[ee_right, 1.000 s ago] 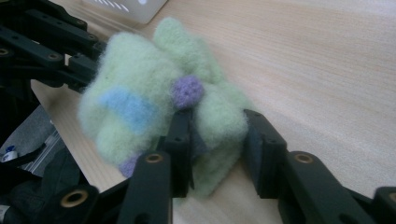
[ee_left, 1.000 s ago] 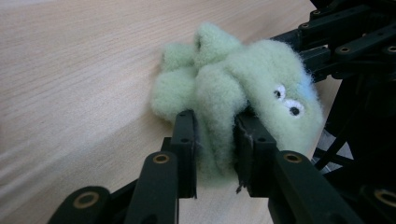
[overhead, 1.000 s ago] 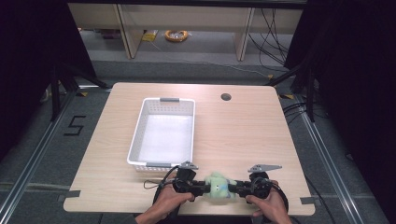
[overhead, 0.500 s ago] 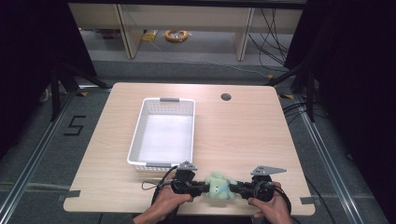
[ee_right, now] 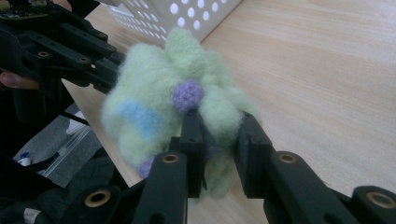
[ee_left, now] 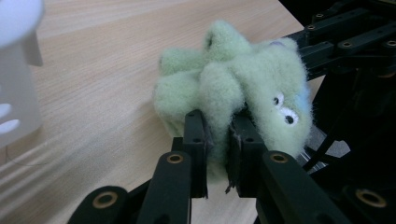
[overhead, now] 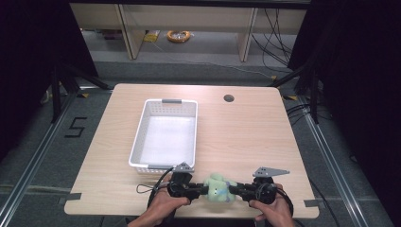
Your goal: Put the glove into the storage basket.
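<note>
1. The green plush toy (overhead: 216, 187) sits at the near edge of the table (overhead: 246, 137), between the two grippers and clamped from both sides.
2. Left gripper (ee_left: 217, 154) — jaws clenched on a fold of the plush at its left side.
3. Right gripper (ee_right: 219, 149) — jaws clenched on a fuzzy limb just below the purple pom-pom (ee_right: 187, 95).
4. The toy's long axis runs left to right, in line with both grippers.
5. The white basket (overhead: 165, 135) lies ahead and to the left — nearer the left gripper, so that side probably leads any transfer.
</note>
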A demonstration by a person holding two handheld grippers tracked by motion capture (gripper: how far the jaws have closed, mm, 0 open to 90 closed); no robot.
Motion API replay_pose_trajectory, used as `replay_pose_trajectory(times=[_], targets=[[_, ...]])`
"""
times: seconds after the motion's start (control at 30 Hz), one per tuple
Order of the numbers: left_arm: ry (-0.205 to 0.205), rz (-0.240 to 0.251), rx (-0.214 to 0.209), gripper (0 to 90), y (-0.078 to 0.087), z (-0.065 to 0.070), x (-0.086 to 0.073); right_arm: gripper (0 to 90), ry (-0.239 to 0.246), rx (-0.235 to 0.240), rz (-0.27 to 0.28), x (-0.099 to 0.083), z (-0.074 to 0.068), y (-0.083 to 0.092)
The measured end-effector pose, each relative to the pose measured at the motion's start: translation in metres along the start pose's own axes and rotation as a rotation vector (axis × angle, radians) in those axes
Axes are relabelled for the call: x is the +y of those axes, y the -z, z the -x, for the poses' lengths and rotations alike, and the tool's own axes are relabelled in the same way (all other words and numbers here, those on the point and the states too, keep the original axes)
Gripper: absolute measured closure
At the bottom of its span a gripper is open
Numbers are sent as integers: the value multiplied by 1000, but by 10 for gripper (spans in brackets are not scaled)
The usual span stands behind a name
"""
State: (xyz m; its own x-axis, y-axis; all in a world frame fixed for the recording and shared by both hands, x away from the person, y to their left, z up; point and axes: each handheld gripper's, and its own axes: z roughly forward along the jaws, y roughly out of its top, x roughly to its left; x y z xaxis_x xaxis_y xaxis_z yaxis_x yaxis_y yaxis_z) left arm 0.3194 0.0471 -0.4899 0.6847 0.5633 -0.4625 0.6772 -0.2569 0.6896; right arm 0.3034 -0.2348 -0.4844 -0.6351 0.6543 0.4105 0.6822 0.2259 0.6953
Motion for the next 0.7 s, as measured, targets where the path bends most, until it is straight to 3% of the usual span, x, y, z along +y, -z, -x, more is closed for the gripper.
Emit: replay_pose_trajectory(times=[0.03,0.1,0.13,0.2,0.27,0.3,0.33,0.4,0.47,0.5,0.53,0.57,0.63,0.67,0.7], targets=[[-13,-9,-5,783,2,0,1,753,23,2,8,0,1,-1],[-21,2,17,783,3,1,1,753,14,10,11,1,-2,0],[-20,4,14,783,3,2,1,753,-17,11,2,1,-5,1],[-25,7,14,782,4,2,2,752,24,-4,8,2,-5,1],[-31,4,9,782,6,2,2,753,-8,16,2,3,-8,1],[-38,-2,16,781,8,3,3,753,32,-1,15,4,-6,1],[-30,10,9,781,9,4,3,753,6,12,14,4,-9,0],[-32,18,-4,781,11,4,4,753,37,5,13,7,-9,1],[-38,24,2,781,14,5,5,752,10,15,10,9,-14,2],[-44,27,2,781,15,5,6,752,40,4,18,10,-14,2],[-43,29,0,781,17,5,7,752,18,9,10,11,-17,3],[-46,30,-4,781,19,5,8,753,38,5,13,12,-17,4],[-51,40,8,781,22,6,11,753,21,15,14,15,-20,5],[-53,39,3,781,23,6,12,753,59,5,22,17,-17,4],[-58,37,9,781,25,6,14,753,33,14,19,18,-20,5]])
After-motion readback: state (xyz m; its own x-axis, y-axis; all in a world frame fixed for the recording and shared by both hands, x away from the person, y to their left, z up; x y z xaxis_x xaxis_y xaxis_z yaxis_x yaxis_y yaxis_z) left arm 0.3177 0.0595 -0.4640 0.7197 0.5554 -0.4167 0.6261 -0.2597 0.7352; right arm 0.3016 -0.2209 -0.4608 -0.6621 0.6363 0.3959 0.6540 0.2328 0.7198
